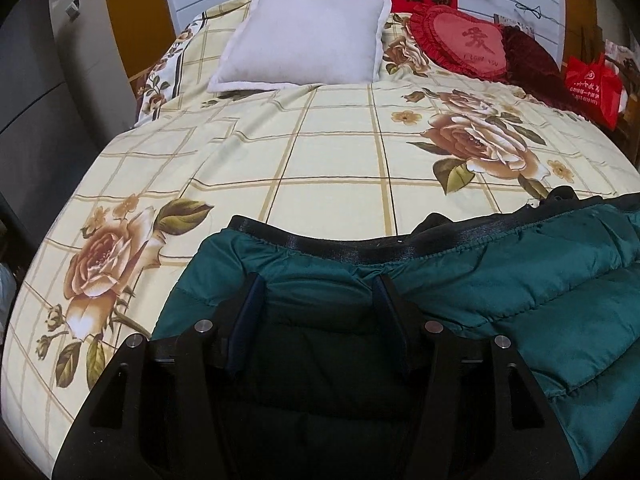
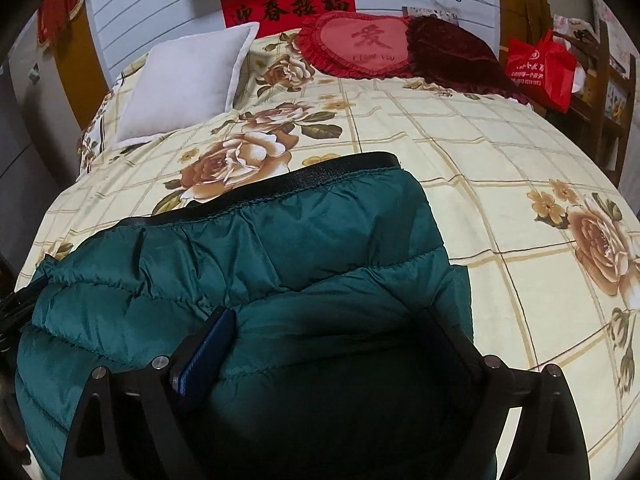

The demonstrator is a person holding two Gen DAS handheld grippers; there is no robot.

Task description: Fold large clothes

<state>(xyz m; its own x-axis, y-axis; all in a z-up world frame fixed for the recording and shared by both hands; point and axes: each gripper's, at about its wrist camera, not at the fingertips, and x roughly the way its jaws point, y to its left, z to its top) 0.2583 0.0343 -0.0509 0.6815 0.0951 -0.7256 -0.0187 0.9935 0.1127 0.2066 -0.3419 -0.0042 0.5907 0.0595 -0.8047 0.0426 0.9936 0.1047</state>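
A dark green quilted jacket (image 1: 500,280) with a black elastic hem lies on the floral bedspread (image 1: 320,160) at the near end of the bed. It also shows in the right wrist view (image 2: 280,248). My left gripper (image 1: 318,288) is open, its fingers spread wide over the jacket's left part just behind the black hem. My right gripper (image 2: 326,316) is open over the jacket's right part. Its left finger (image 2: 212,340) rests on the fabric. Its right finger is mostly hidden at the jacket's right edge.
A white pillow (image 1: 308,36) and a red heart cushion (image 1: 460,40) lie at the head of the bed, with a dark red cushion (image 2: 452,52) beside them. A red bag (image 2: 540,68) sits on a wooden chair at the right. A grey cabinet (image 1: 40,80) stands left.
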